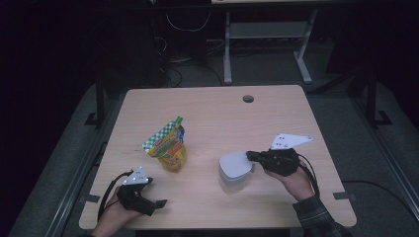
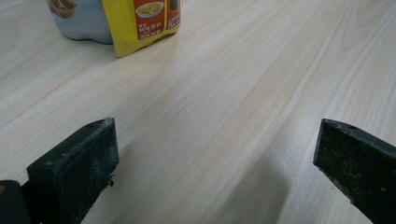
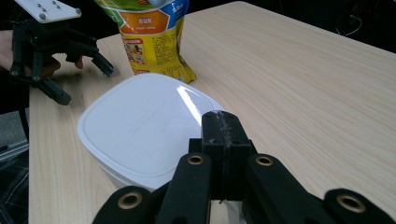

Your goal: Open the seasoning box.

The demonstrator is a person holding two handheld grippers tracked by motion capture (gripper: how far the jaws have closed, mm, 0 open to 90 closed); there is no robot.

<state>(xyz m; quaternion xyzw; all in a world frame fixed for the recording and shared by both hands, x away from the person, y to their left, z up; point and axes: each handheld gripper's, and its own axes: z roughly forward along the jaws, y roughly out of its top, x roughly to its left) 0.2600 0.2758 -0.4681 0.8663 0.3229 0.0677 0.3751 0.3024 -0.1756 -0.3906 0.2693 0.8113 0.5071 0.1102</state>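
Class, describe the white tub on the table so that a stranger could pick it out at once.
Start at the pale wooden table. On its right half, beside the right gripper, stands the tub. Unlike the yellow and green food pouch to its left, it is plain white, squarish with rounded corners, and closed with a smooth lid.

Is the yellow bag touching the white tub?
Apart. The high view shows bare table between the bag and the tub.
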